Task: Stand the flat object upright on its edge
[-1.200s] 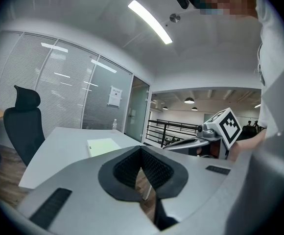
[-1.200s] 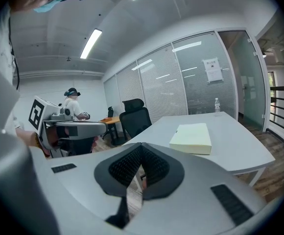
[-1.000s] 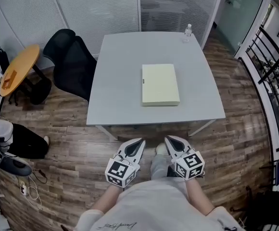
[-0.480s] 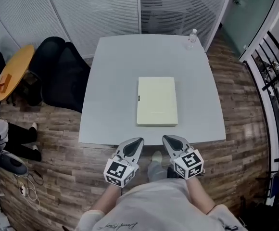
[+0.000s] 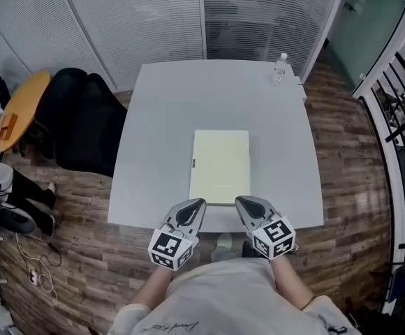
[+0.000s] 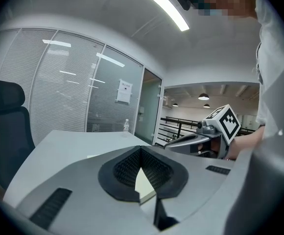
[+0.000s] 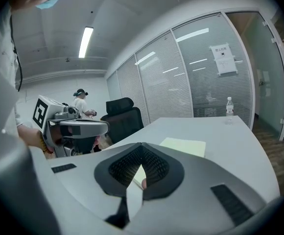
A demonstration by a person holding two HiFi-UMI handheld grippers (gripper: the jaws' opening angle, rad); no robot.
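At seven o'clock of the pad: grey two-jaw left claw (image 5: 198,204), pressed together on nothing, hovering by the near rim of the pale grey square bench (image 5: 153,117). On the bench's near half: pale yellow flat rectangular pad (image 5: 221,166), lying flat, long axis from six to twelve, short edge toward both claws. At five o'clock of the pad: matching right claw (image 5: 240,201), likewise closed and empty. About equally near on either side; probably spreading needed first.
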